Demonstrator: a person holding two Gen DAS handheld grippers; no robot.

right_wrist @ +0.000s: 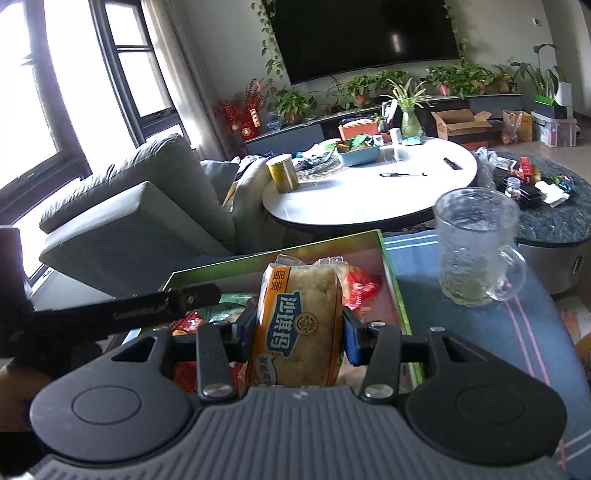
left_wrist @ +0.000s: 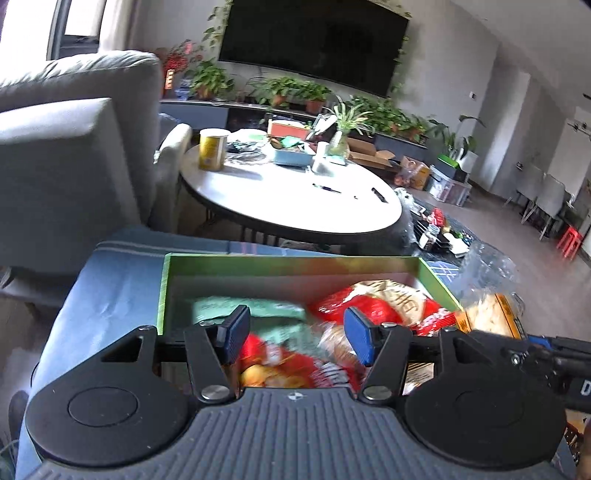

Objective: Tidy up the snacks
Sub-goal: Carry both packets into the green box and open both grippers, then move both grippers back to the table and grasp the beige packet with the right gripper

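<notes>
Glass mug (right_wrist: pixel 476 247) beside green snack box (right_wrist: pixel 395 284).

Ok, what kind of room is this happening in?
Most likely a home living room: a large black wall-mounted television, a grey fabric sofa and a round white coffee table, with potted green plants along the low media console.

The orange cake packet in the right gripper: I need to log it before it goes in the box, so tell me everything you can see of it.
The orange cake packet is a clear plastic wrapper with an orange printed front, blue Chinese characters on a white band and a pale yellow crumbly cake showing through. It stands upright, its crimped top end up, clamped from both sides by the right gripper, the blue pads pressing its flanks. It hangs over the green box, above the red and green snack bags inside. Its lower end is hidden behind the gripper body.
</notes>
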